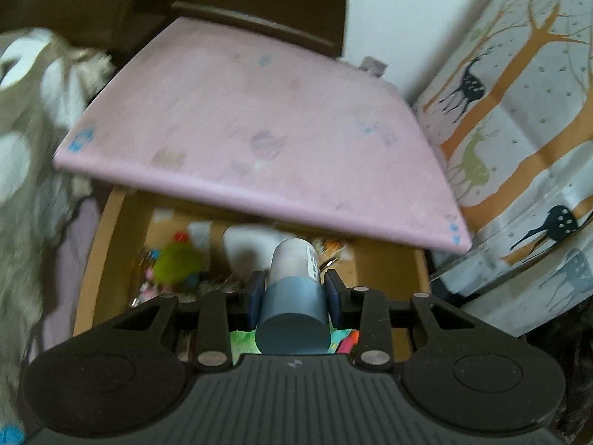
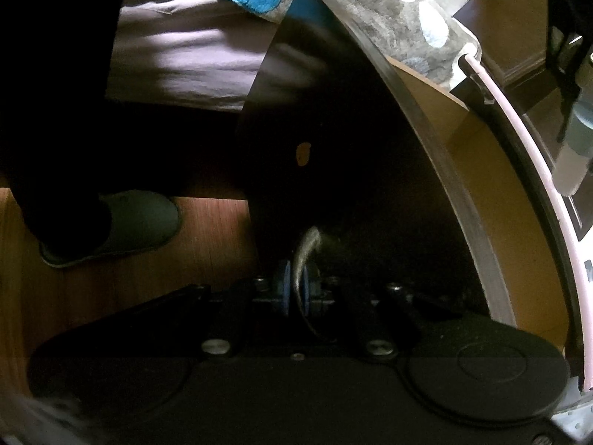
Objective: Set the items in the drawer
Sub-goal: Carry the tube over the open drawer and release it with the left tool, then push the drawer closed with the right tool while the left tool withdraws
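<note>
Pink-topped cabinet [image 1: 259,118] fills our left wrist view; its top overhangs open drawer [image 1: 385,259], so we judge entry must come from front edge, below that lip.

Drawer already holds green toy [image 1: 178,261] and colourful clutter, leaving free room toward right side, we judge.

Left gripper [image 1: 294,293] pinches bottle [image 1: 294,296] across its blue-grey cap end, pale body pointing forward over drawer, lying lengthwise, ready to lower.

Right gripper [image 2: 295,289] pressed onto metal drawer handle [image 2: 305,248], likely keeping drawer pulled out.

The left wrist view looks down, close, over the open drawer [image 1: 111,244] below the pink top [image 1: 259,122]. The right wrist view faces the dark drawer front [image 2: 333,129] and floor [image 2: 207,230]. Both show the drawer's wooden side.
</note>
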Available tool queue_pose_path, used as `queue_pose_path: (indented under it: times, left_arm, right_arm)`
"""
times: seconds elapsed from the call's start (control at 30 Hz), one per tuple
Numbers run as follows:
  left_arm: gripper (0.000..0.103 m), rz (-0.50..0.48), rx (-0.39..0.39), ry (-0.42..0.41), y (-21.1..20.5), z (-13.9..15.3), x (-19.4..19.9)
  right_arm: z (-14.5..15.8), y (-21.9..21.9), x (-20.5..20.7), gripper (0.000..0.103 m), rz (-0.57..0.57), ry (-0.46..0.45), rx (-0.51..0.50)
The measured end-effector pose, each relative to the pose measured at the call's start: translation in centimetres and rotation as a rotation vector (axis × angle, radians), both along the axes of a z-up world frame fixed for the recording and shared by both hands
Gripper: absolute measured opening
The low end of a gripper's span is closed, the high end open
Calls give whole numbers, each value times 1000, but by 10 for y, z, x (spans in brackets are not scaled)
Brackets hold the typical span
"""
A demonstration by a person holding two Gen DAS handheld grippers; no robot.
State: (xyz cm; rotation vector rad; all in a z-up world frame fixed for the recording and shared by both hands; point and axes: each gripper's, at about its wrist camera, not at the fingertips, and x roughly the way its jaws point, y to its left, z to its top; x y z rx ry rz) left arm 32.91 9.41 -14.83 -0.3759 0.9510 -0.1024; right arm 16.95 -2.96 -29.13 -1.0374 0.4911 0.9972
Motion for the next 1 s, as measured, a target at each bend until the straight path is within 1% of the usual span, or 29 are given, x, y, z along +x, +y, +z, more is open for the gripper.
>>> queue_pose_path:
  times: [0.17, 0.27, 0.33, 0.4, 0.5, 0.67, 0.7, 0.73, 0.8, 0.83, 0.9, 1.0]
  left_arm:
    - [33, 59, 7, 68, 18, -34, -22]
    - [33, 105, 13, 110, 29, -57, -29]
    - [33, 131, 16, 124, 36, -72, -31]
    - [33, 148, 3, 128, 42, -84, -32]
    - [33, 153, 22, 137, 41, -97, -32]
    - [33, 142, 25, 144, 39, -109, -31]
    - [37, 136, 29, 147, 38, -111, -30]
    - [54, 129, 11, 143, 39, -111, -31]
    - [74, 127, -33, 115, 42, -103, -38]
    - [74, 127, -52, 99, 44, -98, -43]
    - [74, 131, -63, 74, 47, -84, -57]
    - [74, 128, -40, 13, 46, -59, -90]
  right_arm:
    - [-1, 1, 0, 4, 0, -3, -4]
    - [-1, -2, -1, 4, 8, -6, -1]
    - [-2, -2, -1, 4, 10, -6, 2]
    - [-2, -3, -1, 4, 10, -8, 1]
    - [-1, -3, -2, 4, 3, -4, -1]
    - [0, -3, -2, 5, -25, 6, 4]
    - [1, -4, -2, 5, -28, 6, 9]
    - [1, -4, -1, 5, -36, 11, 13]
    - [2, -5, -1, 5, -61, 22, 20]
    - [3, -5, -1, 5, -79, 28, 25]
    - [1, -5, -4, 5, -79, 2, 19]
    - [-3, -5, -11, 5, -67, -46, 2]
